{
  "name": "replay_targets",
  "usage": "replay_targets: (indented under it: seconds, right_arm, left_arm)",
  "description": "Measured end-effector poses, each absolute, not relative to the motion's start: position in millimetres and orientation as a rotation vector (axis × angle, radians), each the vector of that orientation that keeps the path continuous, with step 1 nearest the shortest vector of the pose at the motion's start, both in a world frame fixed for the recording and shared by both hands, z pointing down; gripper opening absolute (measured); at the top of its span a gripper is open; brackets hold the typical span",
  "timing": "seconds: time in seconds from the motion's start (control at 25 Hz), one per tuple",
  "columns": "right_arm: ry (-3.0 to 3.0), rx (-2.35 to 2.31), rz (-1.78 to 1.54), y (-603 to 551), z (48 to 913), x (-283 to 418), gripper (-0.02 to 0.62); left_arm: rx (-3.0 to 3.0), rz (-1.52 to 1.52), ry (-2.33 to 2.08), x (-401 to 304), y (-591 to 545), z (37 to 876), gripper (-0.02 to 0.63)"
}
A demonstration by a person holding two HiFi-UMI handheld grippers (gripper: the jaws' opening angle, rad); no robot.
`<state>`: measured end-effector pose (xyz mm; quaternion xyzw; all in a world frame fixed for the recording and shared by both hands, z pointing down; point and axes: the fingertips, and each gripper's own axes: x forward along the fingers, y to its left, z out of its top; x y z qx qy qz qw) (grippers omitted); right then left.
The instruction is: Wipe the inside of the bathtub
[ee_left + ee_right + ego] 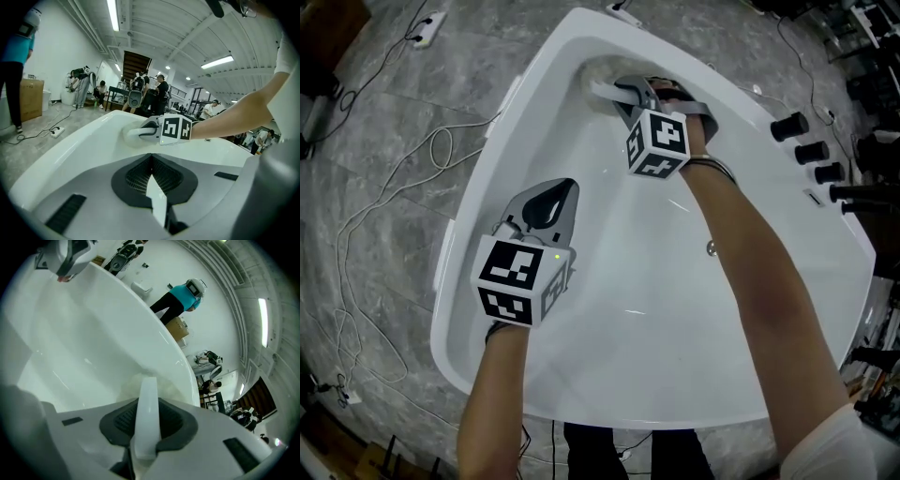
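Observation:
The white corner bathtub fills the head view. My right gripper reaches to the tub's far end and is shut on a whitish cloth, which it presses against the far inner wall. In the right gripper view the fuzzy cloth shows just beyond the jaws, against the tub wall. My left gripper hovers over the tub's left inner side, shut with nothing in it. The left gripper view looks past its closed jaws at the right gripper and the cloth.
Three black tap knobs stand on the tub's right ledge. A small metal fitting sits on the inner right wall. Cables and a power strip lie on the grey floor at left. People stand in the room behind.

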<state>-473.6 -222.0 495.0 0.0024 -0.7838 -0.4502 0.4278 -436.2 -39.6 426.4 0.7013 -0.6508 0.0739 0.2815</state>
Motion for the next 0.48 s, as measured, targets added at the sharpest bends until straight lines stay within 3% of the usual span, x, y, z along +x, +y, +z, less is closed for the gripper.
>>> replay_targets:
  seconds: [0.48]
  right_arm:
    - [-1.838,-0.080,-1.180,-234.3,505.5,-401.4,0.080]
  left_arm:
    - [1.895,0.222,-1.720,-393.2,-44.1,433.6,0.009]
